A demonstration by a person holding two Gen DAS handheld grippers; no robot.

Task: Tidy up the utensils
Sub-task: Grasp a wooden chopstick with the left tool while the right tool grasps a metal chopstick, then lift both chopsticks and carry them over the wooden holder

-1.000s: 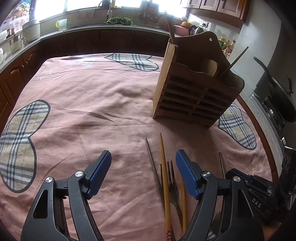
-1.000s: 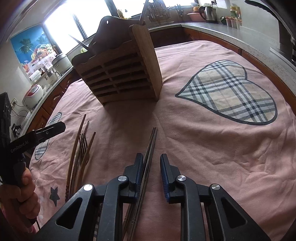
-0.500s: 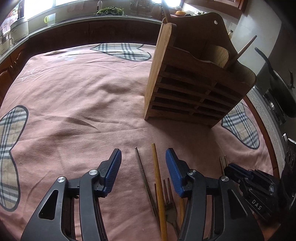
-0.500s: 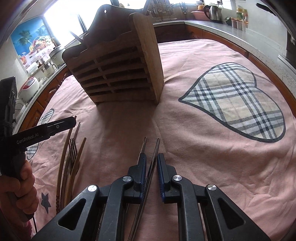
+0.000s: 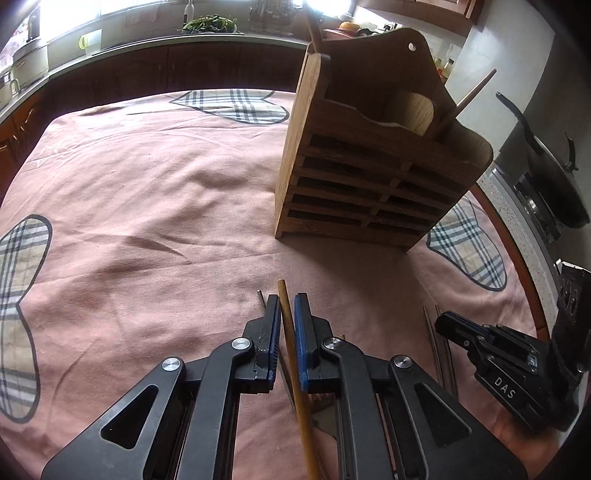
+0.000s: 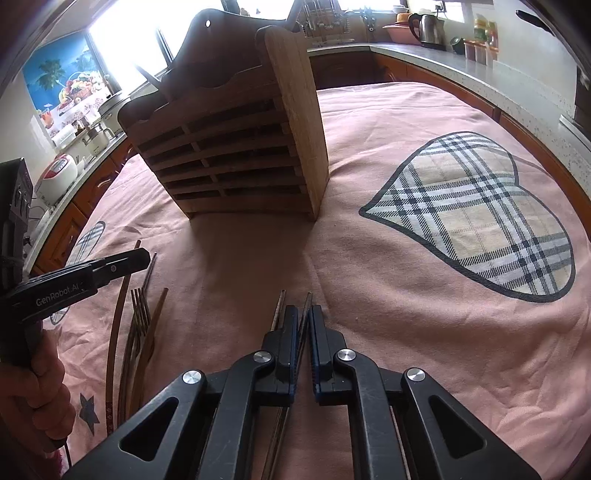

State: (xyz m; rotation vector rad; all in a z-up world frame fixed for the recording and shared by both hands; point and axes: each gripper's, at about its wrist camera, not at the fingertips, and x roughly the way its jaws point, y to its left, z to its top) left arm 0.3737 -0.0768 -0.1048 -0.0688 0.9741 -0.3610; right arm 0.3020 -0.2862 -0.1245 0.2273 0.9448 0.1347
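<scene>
So, nearest to the left wrist camera, the left claw is seen clamped on a wooden chopstick, whose tip pokes out just past the blue pads. A thin metal chopstick is left lying just beside the left finger, outside the pinch. Over on the right side of that view, the right claw is seen low over the cloth, right by a pair of metal chopsticks.

From the right wrist camera, the right claw is shown pressed together on one metal chopstick, while its twin is left outside, touching the left finger. To the left of that view, a fork and a couple of curved wooden utensils are laid side by side on the cloth, with the left claw seen from the side just above them and a hand wrapped around its grip.

Everything is carried on a bench covered by a pink cloth with plaid heart patches. Further back, the wooden utensil holder is stood upright on the cloth, well apart from both claws, with a wooden handle sticking out of its top. Behind it all, a kitchen counter with a kettle is visible.
</scene>
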